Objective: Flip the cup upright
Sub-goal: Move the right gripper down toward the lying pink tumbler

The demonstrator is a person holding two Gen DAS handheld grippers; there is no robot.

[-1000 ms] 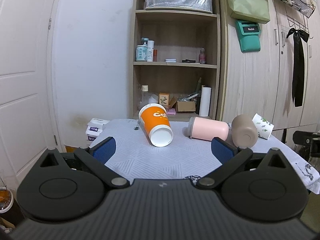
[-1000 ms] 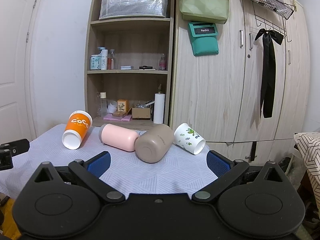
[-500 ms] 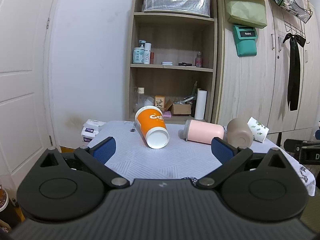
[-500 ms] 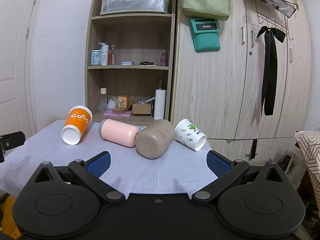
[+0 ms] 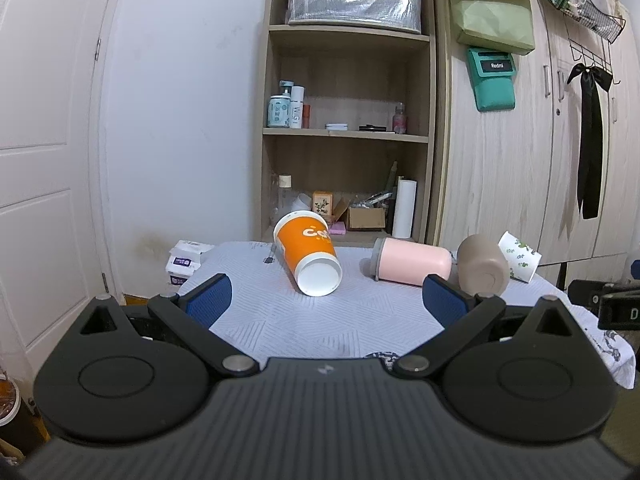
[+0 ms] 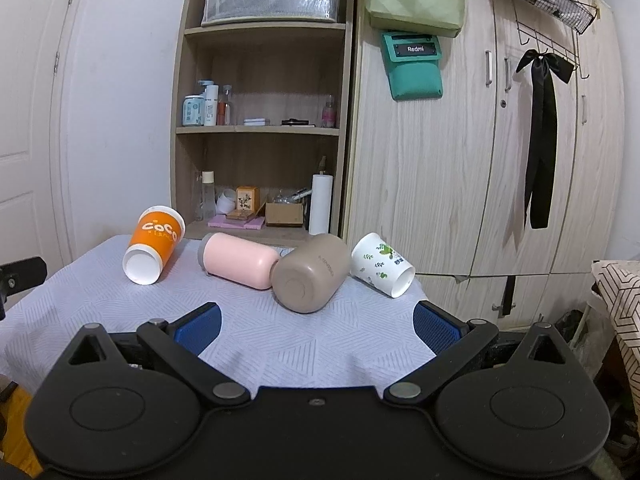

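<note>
Several cups lie on their sides on a table covered with a white-grey cloth. From left to right: an orange paper cup, a pink tumbler, a tan tumbler, and a white cup with green leaves. My left gripper is open and empty, short of the orange cup. My right gripper is open and empty, short of the tan tumbler.
A wooden shelf unit with bottles, boxes and a paper roll stands behind the table. Wardrobe doors are at the right, a white door at the left. Small boxes sit beside the table's left edge.
Both grippers have drawn back a little and tilted up, so the cups sit lower and smaller in both views. The cups have not moved. Both grippers stay open.
</note>
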